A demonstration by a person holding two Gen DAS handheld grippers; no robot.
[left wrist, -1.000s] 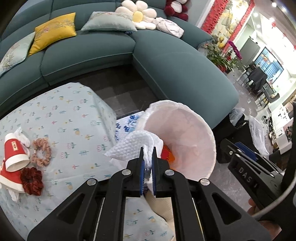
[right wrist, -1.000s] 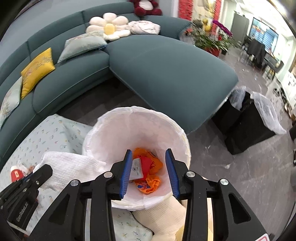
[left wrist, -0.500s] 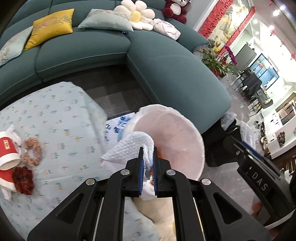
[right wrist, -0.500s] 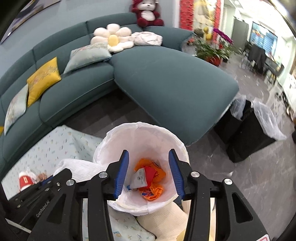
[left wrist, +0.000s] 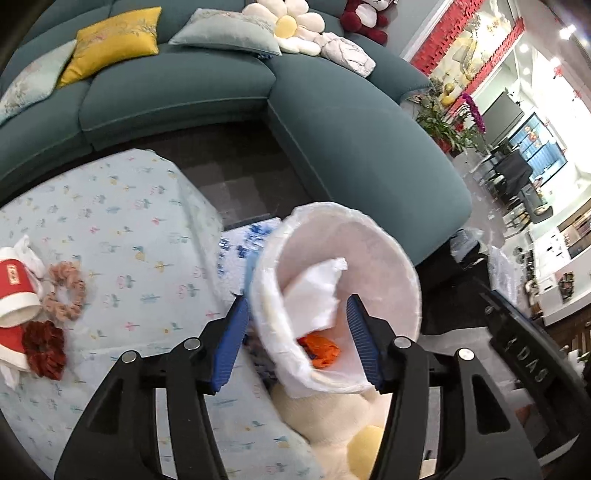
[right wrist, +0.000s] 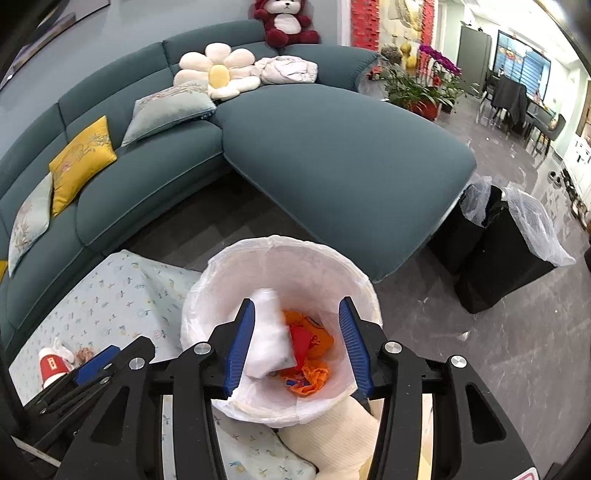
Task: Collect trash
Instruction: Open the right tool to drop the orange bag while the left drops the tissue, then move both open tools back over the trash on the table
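One white tissue lies loose inside the lined trash bin, leaning against its inner wall on top of the orange and red wrappers at the bottom; from the right wrist view the tissue sits at the left side of the bin, touching the wrappers. The left gripper hangs just above the bin's near rim. Its jaws have just been opening; they stand apart and released, with the tissue below them and touching neither pad. The right gripper hangs over the same bin, its jaws parted and gripping nothing. The bin stands beside one table covered with a pale floral cloth. On the cloth's left end lie two red paper cups, one pink scrunchie, one dark red scrunchie and some crumpled white paper. A cream plush sits under the bin's near edge. Beyond, a teal sofa carries one yellow cushion, one flower cushion and one red plush bear. Two black bins with clear liners stand at the sofa's end.
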